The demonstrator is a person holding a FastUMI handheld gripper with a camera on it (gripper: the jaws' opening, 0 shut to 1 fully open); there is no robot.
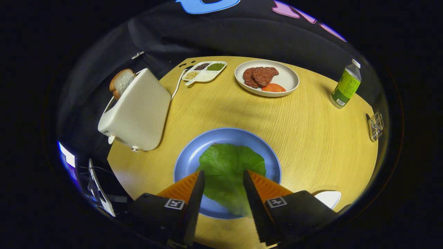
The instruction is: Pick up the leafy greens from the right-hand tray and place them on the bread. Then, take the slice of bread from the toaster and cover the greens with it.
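Note:
A green lettuce leaf (226, 169) lies flat on the blue plate (188, 159), covering whatever is under it; only a thin reddish sliver peeks out at its far edge. My gripper (223, 174) hangs above the leaf with its fingers open, one on each side of the leaf's near part, pressing on nothing. A white toaster (138, 112) stands left of the plate and beyond the fingers, with a slice of bread (121, 82) sticking up from its slot.
At the table's far side sit a white plate (287, 77) with meat patties and a tomato slice, and a small divided dish (204, 71) of grains. A green bottle (345, 88) stands far right. A white tray's corner (328, 198) shows beside the right finger.

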